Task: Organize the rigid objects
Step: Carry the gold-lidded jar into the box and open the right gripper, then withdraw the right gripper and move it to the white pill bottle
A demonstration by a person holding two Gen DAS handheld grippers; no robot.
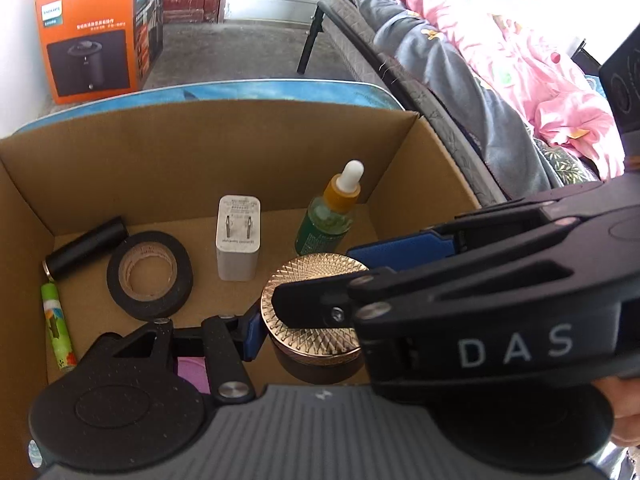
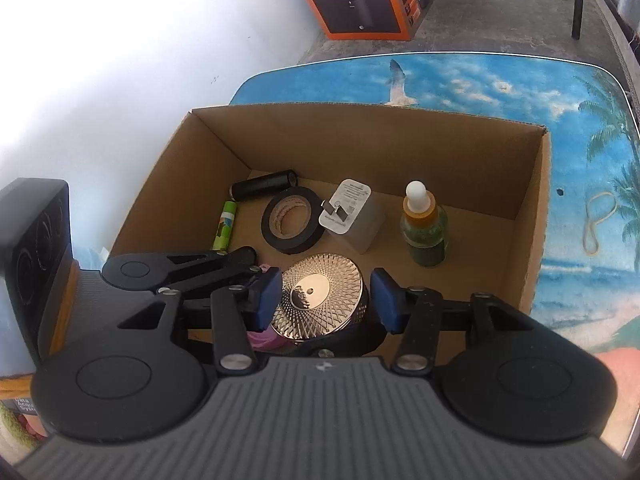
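Jar (image 2: 320,300) with the patterned gold lid sat between the blue pads (image 2: 267,298) of the right tool (image 2: 326,300), low inside the cardboard box (image 2: 400,128) near its front wall. In the right wrist view the left pad looked to be touching the jar's side, while a narrow gap showed at the right pad, so the jaws were spread about the jar and not plainly clamped on it; whether the jar rested on the box floor or hung in the grip could not be told. Judging by that loose bracket, the jar was either just being set down or about to be lifted.

The left tool (image 1: 312,288) reached across from the side. Its view showed one blue pad at the jar's left edge and the other behind its far rim, though the right tool's body hid much of it, so I cannot tell whether it gripped. It probably steadied the jar.

Along the box's back wall the other pieces lay in a row: a black cylinder (image 2: 264,187) in the left corner, a green tube (image 2: 225,226) by the left wall, a roll of black tape (image 2: 293,220), a white charger (image 2: 354,216) and an upright dropper bottle (image 2: 424,226). That left the front strip as the likely open spot for the jar.

The box stood on the beach-print tabletop (image 2: 580,120), toward its left edge.
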